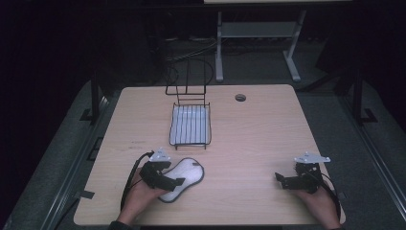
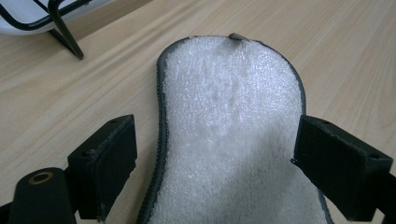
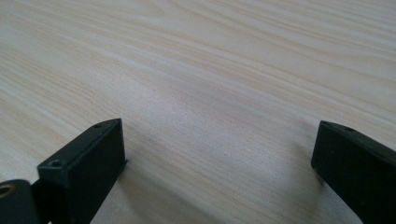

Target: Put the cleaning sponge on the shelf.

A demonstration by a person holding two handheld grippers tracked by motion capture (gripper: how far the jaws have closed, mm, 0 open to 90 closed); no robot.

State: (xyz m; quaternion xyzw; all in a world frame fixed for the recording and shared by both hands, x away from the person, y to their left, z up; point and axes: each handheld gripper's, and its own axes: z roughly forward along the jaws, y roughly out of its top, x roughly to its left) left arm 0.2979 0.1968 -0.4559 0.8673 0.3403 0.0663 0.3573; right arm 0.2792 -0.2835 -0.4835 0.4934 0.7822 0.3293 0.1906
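Observation:
A white fluffy pad with a dark grey rim (image 1: pixel 184 177) lies flat on the wooden table (image 1: pixel 258 139) near its front left. My left gripper (image 1: pixel 176 183) is low over the pad's near end, open, with one jaw on each side of the pad (image 2: pixel 233 135). In the left gripper view the left gripper (image 2: pixel 215 163) has its pads (image 2: pixel 114 154) wide apart and holds nothing. My right gripper (image 1: pixel 280 179) rests near the front right of the table, open, over bare wood. In the right gripper view the right gripper (image 3: pixel 219 163) has nothing between its fingers.
A black wire rack with a white tray (image 1: pixel 190 125) stands at the middle back of the table; its corner (image 2: pixel 56 18) shows in the left gripper view. A round cable hole (image 1: pixel 240 97) sits behind it. Desk legs (image 1: pixel 219 48) stand on the floor beyond.

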